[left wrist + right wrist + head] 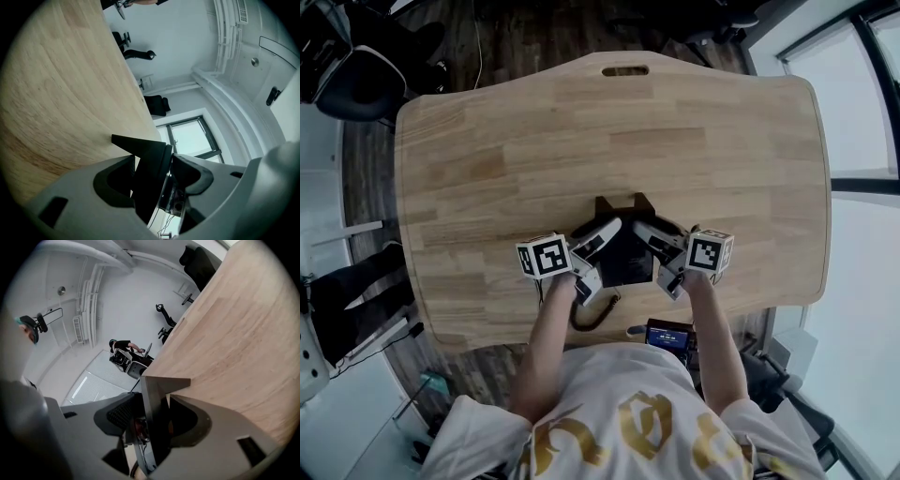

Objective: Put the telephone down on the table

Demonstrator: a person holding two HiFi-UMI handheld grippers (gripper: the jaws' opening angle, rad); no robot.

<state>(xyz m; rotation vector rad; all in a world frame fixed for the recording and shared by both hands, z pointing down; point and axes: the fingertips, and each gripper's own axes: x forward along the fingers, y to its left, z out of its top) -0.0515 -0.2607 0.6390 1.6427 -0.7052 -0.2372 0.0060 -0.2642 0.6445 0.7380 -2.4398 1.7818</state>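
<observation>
A black telephone (624, 251) hangs low over the near middle of the wooden table (581, 122), held from both sides. My left gripper (602, 240) is shut on its left edge and my right gripper (655, 240) on its right edge. The left gripper view has the telephone's dark edge (149, 173) clamped between the left gripper's (151, 165) grey jaws, one corner jutting over the tabletop (51, 93). The right gripper view has the telephone's thin grey-black edge (157, 427) pinched in the right gripper (154, 405). Its coiled cord (594, 315) droops over the table's front edge. Whether the telephone touches the table cannot be told.
A handle slot (625, 70) is cut near the table's far edge. Office chairs (356, 70) stand at the far left, on the wooden floor. A small black device with a lit screen (668, 334) sits at the person's waist. Windows (862, 141) run along the right.
</observation>
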